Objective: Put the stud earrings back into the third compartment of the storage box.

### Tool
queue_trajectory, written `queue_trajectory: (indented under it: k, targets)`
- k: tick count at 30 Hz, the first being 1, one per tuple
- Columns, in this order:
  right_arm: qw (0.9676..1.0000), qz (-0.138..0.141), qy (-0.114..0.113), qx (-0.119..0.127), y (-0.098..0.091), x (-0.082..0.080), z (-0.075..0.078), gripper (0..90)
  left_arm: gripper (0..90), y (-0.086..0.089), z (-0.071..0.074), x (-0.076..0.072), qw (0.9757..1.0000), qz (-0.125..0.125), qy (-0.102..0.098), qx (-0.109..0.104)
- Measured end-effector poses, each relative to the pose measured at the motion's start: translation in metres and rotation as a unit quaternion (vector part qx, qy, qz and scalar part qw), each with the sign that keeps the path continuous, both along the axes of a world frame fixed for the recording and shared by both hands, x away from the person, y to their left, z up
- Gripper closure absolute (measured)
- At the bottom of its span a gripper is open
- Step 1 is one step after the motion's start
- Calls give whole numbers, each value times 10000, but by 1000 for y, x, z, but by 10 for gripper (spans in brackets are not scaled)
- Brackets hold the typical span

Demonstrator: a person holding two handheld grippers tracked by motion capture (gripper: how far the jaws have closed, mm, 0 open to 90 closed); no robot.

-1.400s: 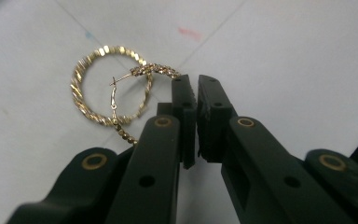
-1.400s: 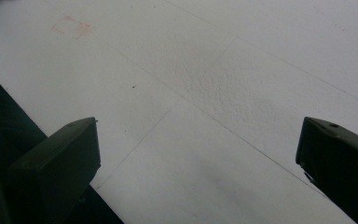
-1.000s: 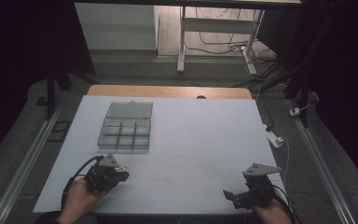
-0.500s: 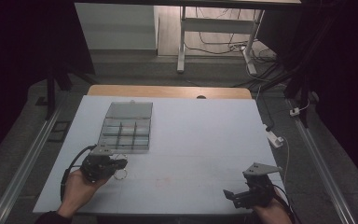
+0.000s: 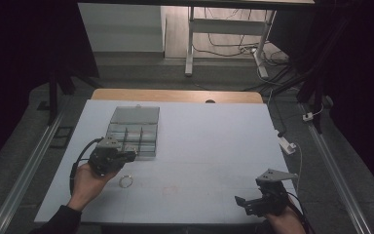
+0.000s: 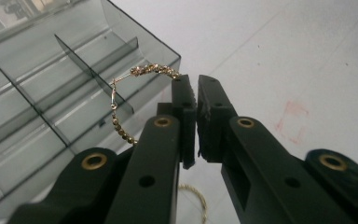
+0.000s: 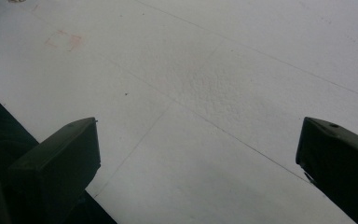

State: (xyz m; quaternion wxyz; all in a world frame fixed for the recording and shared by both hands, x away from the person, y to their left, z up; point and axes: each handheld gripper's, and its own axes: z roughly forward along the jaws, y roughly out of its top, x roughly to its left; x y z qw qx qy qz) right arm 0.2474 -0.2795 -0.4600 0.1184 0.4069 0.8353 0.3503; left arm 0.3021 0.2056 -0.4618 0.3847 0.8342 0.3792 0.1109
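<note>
Just beside organizer (image 6: 51,93) edge: hoop earring (image 6: 140,74).

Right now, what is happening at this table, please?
A person works at a white table with a gripper in each hand. The left gripper has its jaws shut on a gold hoop earring and holds it at the near edge of a clear compartment box. A second hoop earring lies on the table beside that hand. The right gripper rests at the near right corner, jaws wide open, holding nothing.
</note>
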Motion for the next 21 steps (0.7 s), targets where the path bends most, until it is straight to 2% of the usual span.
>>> queue_trajectory:
  k: [11, 16, 21]
  targets:
    - [10000, 38, 38, -41, 0, 1, -1, 1, 856, -7, 0, 29, 9999, 16, 9, -100]
    - [10000, 51, 40, -43, 1, 1, -1, 1, 856, -7, 0, 44, 9996, 72, 12, -257]
    - [10000, 49, 41, -46, 1, 1, -1, 1, 856, -7, -1, 57, 9994, 131, 8, -316]
